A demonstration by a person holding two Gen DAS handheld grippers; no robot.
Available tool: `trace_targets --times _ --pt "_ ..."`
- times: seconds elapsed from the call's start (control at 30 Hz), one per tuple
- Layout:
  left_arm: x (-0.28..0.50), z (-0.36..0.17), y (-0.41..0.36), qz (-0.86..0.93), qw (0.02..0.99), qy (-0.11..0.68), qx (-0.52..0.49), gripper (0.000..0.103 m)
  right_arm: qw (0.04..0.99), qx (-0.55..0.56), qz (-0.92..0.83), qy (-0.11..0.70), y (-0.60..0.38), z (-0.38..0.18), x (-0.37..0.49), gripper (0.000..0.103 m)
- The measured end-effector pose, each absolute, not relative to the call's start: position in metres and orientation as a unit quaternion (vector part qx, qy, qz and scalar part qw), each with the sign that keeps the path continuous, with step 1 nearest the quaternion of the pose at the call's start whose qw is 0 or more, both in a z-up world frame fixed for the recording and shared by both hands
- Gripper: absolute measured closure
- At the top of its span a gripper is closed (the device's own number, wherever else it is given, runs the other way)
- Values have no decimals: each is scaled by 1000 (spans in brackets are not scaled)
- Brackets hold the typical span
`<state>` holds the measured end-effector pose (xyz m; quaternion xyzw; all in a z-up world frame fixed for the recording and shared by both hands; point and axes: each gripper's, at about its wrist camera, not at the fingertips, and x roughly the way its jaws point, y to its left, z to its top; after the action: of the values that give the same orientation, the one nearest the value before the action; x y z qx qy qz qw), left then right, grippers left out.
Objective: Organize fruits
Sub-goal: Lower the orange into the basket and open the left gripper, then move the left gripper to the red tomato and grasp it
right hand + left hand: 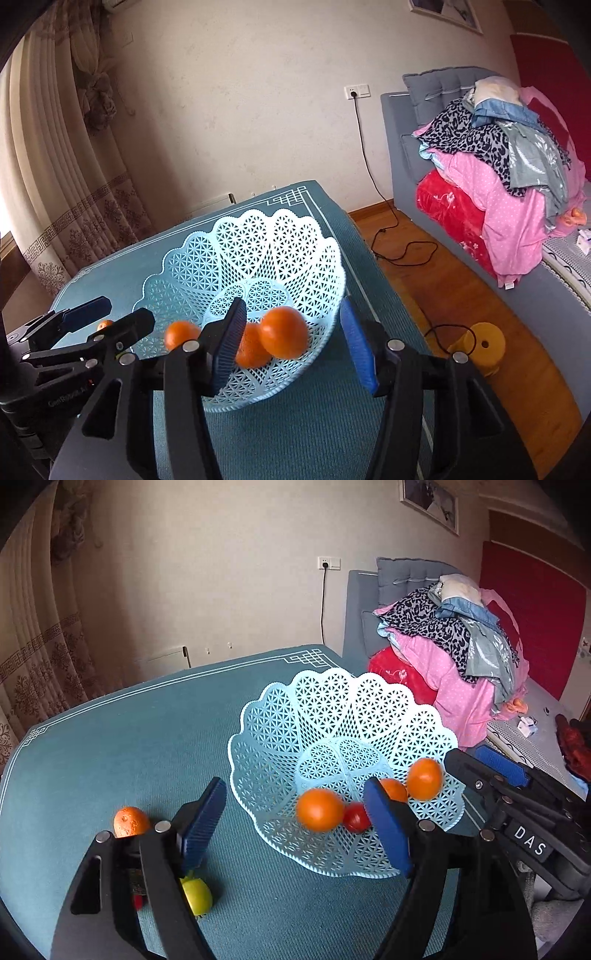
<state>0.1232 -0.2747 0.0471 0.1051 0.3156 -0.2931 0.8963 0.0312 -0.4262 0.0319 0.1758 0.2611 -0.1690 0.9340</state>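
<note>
A pale blue lattice basket (280,716) (303,236) stands on the teal table. Inside it are three oranges, the nearest slightly blurred (320,809) (181,334), another (424,778) (283,332), a third (394,789) (252,350), and a small red fruit (356,816). My left gripper (295,827) is open and empty above the basket's near rim. My right gripper (291,350) is open and empty over the basket. On the table left of the basket lie an orange (131,821), a green fruit (197,897) and a bit of red fruit (138,901), partly hidden by my left finger.
The teal tablecloth (129,746) stretches left and back. A sofa piled with clothes (509,184) stands to the right. A black cable (399,243) and a yellow object (480,343) lie on the wooden floor. Curtains (55,166) hang at the left.
</note>
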Motion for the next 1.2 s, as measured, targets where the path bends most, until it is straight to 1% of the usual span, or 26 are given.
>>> trace_targets --times 0.2,0.3,0.4,0.57,0.83,1.2 --pt "131 56 -256 -269 906 314 93 24 935 183 -169 253 -425 35 26 49" --pt "134 62 -245 -255 911 314 83 19 936 183 -165 253 -420 37 24 48" --pt "136 68 -230 -241 916 313 74 16 936 184 -161 252 -415 39 23 44" --pt "139 77 -201 -215 925 309 58 12 938 186 -152 249 -404 43 20 43" --pt "146 85 -154 -172 933 314 34 11 942 178 -132 252 -381 49 18 41" --pt "150 72 -117 -144 932 331 23 11 944 168 -103 266 -348 51 18 40"
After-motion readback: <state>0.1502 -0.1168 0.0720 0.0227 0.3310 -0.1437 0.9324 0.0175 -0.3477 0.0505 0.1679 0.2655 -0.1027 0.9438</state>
